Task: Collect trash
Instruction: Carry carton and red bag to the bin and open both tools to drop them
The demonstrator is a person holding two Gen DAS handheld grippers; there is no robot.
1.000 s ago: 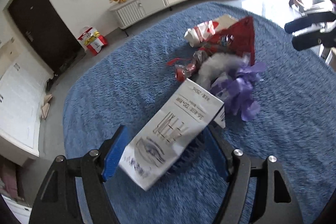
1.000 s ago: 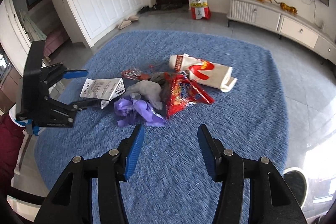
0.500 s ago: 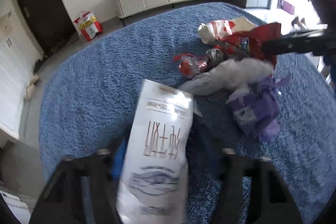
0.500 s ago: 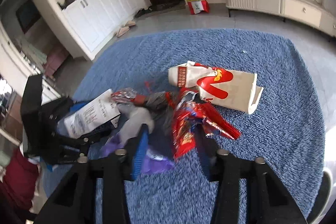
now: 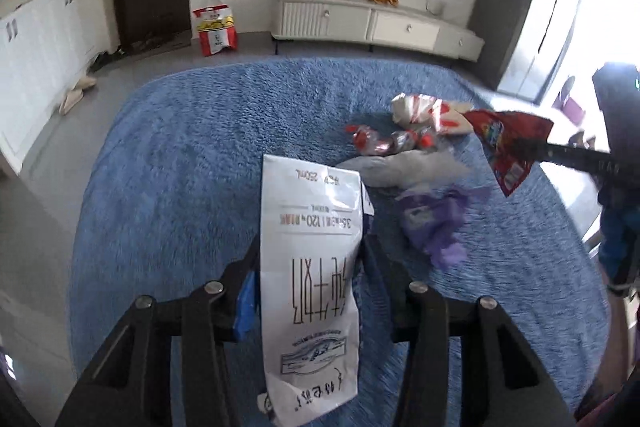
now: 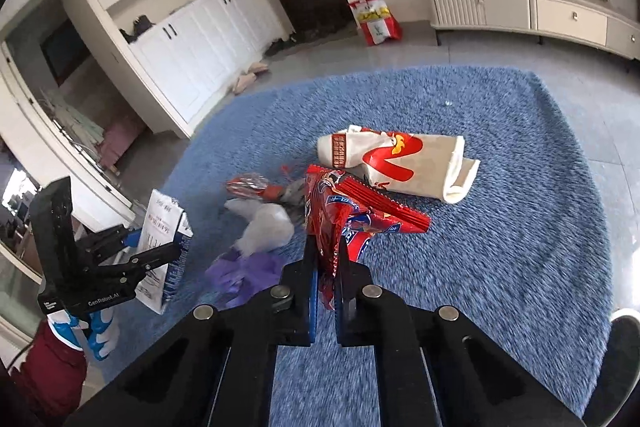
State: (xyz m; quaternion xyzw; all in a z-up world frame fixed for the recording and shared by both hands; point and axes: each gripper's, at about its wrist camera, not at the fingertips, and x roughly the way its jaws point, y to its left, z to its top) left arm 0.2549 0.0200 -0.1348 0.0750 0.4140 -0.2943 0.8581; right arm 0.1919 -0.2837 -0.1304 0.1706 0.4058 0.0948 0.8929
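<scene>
a: what lay under it all?
b: a blue shag rug [image 6: 500,227], with a cream paper bag with red print [image 6: 400,163] on it beside a white plastic bag [image 6: 266,227] and purple wrap [image 6: 248,273].
a: and the grippers?
b: the left hand-held gripper [image 5: 310,267] was clamped on a white milk carton [image 5: 310,267] above the rug. the right hand-held gripper [image 6: 326,267] was pinched tight on a red snack wrapper [image 6: 352,207].

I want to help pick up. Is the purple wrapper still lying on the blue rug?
Yes, the purple wrapper lies on the blue rug, with neither gripper touching it.
</scene>
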